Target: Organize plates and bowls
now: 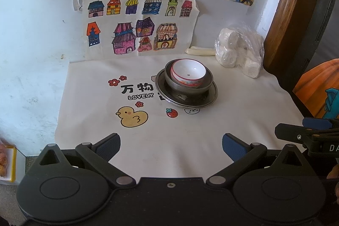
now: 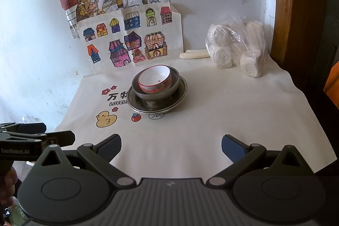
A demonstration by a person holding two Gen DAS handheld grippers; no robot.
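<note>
Both pairs of jaws spread wide, empty: left gripper (image 1: 171,146), right gripper (image 2: 171,146), low over cloth (image 1: 190,141). Ahead, mid-cloth: white bowl (image 1: 188,75) nested in dark bowl (image 1: 188,87) on metal plate (image 1: 186,102). Stack looks finished; probably only withdrawal remains.

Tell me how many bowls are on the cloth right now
2. The white bowl with a red rim sits nested inside the dark bowl, which stands on the metal plate near the middle of the cloth. More could hide beneath.
</note>
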